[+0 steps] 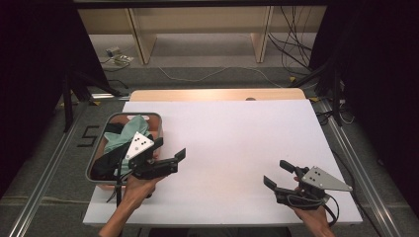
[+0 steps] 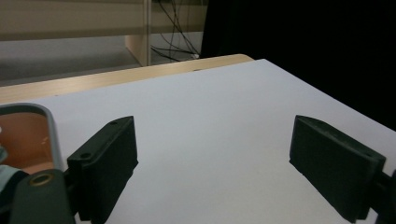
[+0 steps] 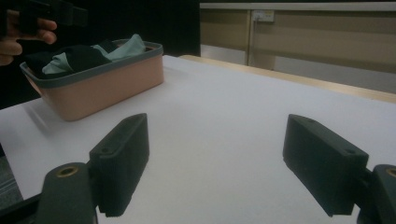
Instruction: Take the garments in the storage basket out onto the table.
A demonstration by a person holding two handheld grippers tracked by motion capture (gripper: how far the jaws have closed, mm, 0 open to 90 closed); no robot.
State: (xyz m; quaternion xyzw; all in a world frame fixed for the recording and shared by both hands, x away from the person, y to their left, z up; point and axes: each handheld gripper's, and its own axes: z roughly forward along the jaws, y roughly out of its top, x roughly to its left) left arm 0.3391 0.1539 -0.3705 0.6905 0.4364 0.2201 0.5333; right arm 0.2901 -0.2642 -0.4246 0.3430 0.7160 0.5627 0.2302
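A pink basket with a grey rim (image 1: 123, 114) stands at the left of the white table. It holds a pale green cloth (image 1: 126, 133) and a black cloth (image 1: 106, 165). My left gripper (image 1: 170, 148) hovers over the basket's right edge and points right, open with nothing between its jaws. In the left gripper view the gripper (image 2: 212, 154) looks across bare table, with the basket's rim (image 2: 28, 108) at the left. My right gripper (image 1: 275, 172) rests near the front right, open and empty. In the right gripper view the gripper (image 3: 215, 158) faces the basket (image 3: 93, 88).
The white board (image 1: 237, 148) covers a wooden table whose far edge (image 1: 217, 94) shows behind it. Metal rails (image 1: 44, 168) run along both sides on the floor. Cables (image 1: 291, 44) and wooden furniture legs (image 1: 141, 39) lie beyond the table.
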